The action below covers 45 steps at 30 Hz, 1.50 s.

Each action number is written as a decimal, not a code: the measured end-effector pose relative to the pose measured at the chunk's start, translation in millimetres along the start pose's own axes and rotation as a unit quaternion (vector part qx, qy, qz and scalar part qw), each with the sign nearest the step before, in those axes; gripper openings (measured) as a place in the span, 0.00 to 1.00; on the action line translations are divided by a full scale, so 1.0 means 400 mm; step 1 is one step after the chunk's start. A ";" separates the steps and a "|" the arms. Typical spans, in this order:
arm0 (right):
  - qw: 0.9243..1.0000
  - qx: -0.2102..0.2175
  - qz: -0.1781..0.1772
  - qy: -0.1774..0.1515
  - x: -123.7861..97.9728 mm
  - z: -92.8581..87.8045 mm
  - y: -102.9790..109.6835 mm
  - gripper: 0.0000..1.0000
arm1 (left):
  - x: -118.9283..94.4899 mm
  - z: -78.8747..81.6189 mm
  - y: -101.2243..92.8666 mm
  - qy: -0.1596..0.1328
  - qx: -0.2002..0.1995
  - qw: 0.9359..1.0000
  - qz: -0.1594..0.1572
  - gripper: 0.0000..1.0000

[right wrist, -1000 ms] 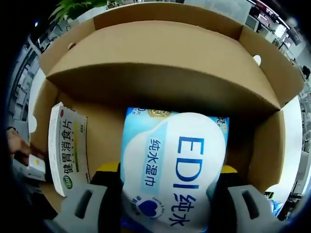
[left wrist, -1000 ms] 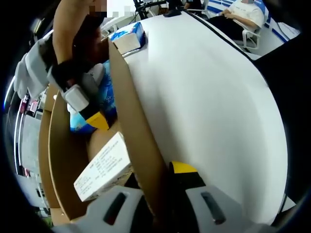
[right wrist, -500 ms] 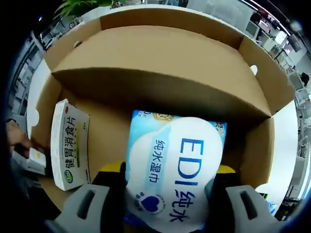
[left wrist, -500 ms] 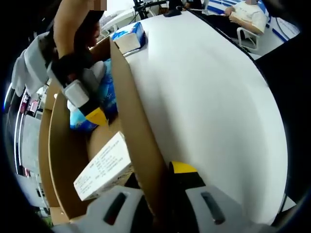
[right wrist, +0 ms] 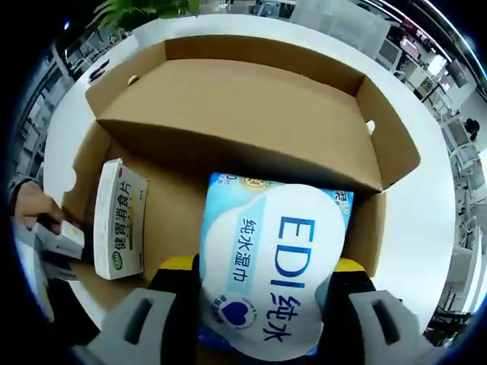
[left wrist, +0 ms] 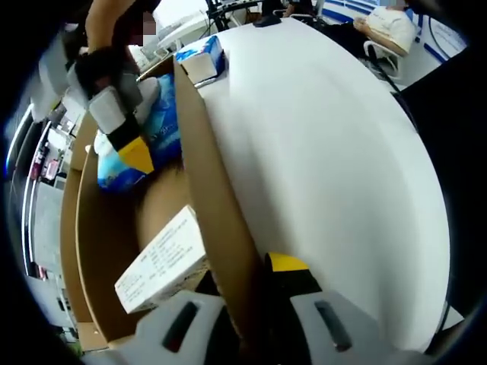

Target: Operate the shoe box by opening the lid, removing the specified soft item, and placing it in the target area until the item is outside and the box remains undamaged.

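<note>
Right hand-held gripper point(right wrist: 262, 304) is clamped on the wet wipes pack point(right wrist: 270, 266), which sits above the open shoe box point(right wrist: 251, 114) floor, w/ the lid flap folded back at 12 o'clock. Left hand-held gripper point(left wrist: 251, 319) is pinching the box's side wall point(left wrist: 209, 190), prob to steady it. Small white carton point(right wrist: 122, 228) lies inside at 9 o'clock. Pack looks light, squishy, slick film, so grip across the middle, not the edge. White surface point(left wrist: 319, 152) is right beside the box.
</note>
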State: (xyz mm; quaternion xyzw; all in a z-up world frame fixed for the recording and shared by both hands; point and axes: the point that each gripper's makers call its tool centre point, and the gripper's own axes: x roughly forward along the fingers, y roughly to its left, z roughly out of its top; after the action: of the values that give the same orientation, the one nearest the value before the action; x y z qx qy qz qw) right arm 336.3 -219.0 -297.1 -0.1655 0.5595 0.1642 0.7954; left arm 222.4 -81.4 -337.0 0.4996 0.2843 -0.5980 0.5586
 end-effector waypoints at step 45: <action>0.998 -0.064 -0.020 -0.011 -0.190 0.016 -0.032 0.58 | 0.002 0.001 0.001 -0.001 -0.001 1.000 -0.002 0.07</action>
State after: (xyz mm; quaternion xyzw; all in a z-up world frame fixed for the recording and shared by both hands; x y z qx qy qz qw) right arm 323.2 -233.1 -222.4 -0.2250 0.5356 0.1856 0.7925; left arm 222.8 -82.0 -337.5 0.4977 0.2852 -0.5998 0.5578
